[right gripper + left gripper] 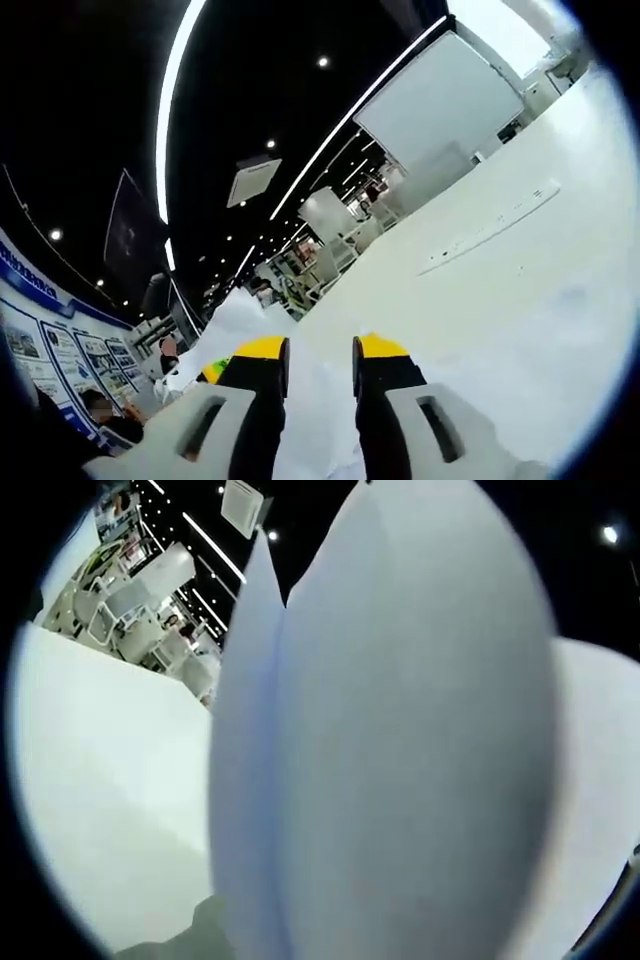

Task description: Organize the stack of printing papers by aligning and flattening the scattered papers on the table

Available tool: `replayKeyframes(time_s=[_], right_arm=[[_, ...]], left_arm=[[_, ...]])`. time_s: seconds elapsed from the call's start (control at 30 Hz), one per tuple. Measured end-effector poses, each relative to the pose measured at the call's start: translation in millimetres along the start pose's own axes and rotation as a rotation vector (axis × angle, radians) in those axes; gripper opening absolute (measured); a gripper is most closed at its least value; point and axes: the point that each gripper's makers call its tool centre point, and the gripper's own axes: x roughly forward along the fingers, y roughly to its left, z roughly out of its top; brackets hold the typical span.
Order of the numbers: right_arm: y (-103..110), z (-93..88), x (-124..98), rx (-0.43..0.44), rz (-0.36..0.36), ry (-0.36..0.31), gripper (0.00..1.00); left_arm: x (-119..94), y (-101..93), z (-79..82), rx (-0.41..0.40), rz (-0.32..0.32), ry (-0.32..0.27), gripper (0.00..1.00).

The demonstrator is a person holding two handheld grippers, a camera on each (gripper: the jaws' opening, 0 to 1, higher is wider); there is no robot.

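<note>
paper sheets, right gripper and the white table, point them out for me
paper sheets [400, 740], left gripper view, middle of the big upright sheet.
right gripper [320, 365], right gripper view, between its yellow tips.
white table [520, 290], right gripper view, bare top.

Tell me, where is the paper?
In the left gripper view the paper stands right up against the camera, above the white table. In the right gripper view, sheets lie between the yellow-tipped jaws.

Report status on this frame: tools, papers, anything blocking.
Right tool jaws apart, paper between them. Left tool's state unclear: sheets stand close against its camera. White table beyond; nothing blocking.
</note>
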Motion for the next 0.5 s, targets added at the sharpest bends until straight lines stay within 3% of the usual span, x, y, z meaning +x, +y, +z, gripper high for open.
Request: replayKeyframes(time_s=[0.5], right_arm=[[-9.3, 6.2, -2.4, -0.027, -0.033, -0.021, 0.26]], left_arm=[[0.1, 1.5, -0.3, -0.001, 0.003, 0.001, 0.06]])
